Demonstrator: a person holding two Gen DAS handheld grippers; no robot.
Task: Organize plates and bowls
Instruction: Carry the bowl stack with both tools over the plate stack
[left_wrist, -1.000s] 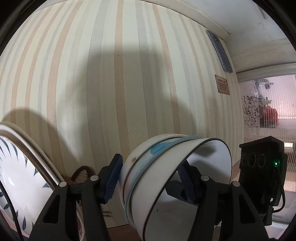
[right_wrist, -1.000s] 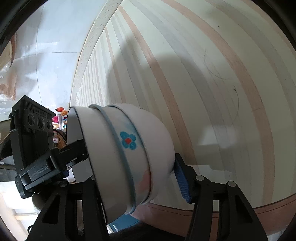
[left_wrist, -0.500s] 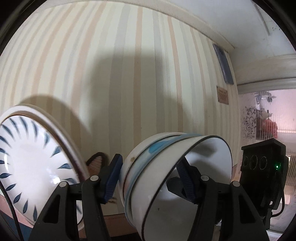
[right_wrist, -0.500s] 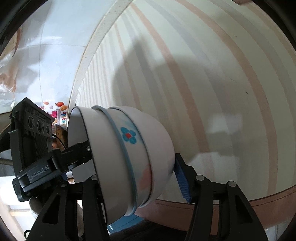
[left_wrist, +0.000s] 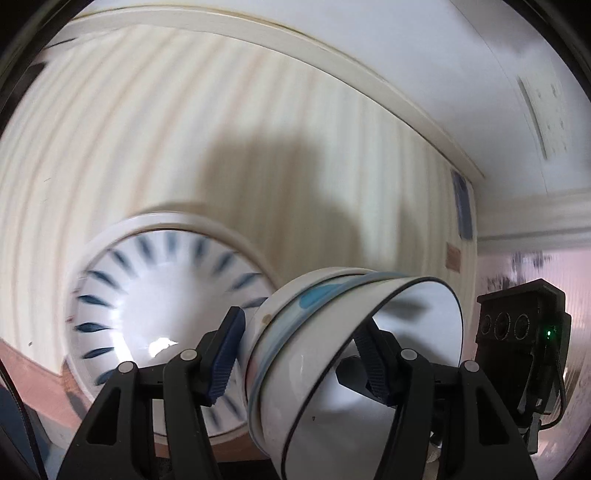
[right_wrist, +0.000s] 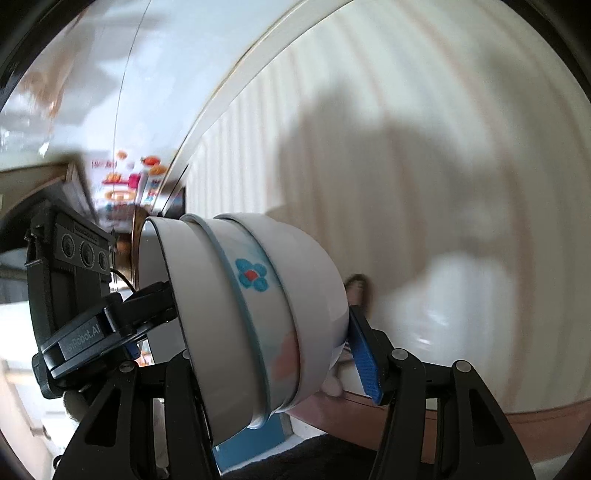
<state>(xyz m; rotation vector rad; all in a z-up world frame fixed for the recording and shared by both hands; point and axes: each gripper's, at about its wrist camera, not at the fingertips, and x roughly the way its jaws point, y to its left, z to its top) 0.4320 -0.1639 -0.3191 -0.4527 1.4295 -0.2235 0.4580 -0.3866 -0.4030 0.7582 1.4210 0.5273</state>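
A stack of three nested white bowls (left_wrist: 354, 354), tipped on its side with its mouth to the right, fills my left gripper (left_wrist: 301, 354); one finger is outside the base, the other inside the mouth. The same stack (right_wrist: 255, 317), with a blue flower mark, sits in my right gripper (right_wrist: 258, 354), mouth to the left. Each gripper is shut on the stack. A white plate with blue leaf marks (left_wrist: 155, 317) stands on edge behind the stack on the left, blurred.
A striped cream wall (left_wrist: 258, 155) is close ahead. The other gripper's black camera box (left_wrist: 521, 328) is at the right; it also shows in the right wrist view (right_wrist: 70, 266). A brown skirting band (right_wrist: 461, 424) runs below.
Both views have swung: the patterned plate has come from the left edge toward the middle of the left wrist view. The stack stays held the same way in both grippers.
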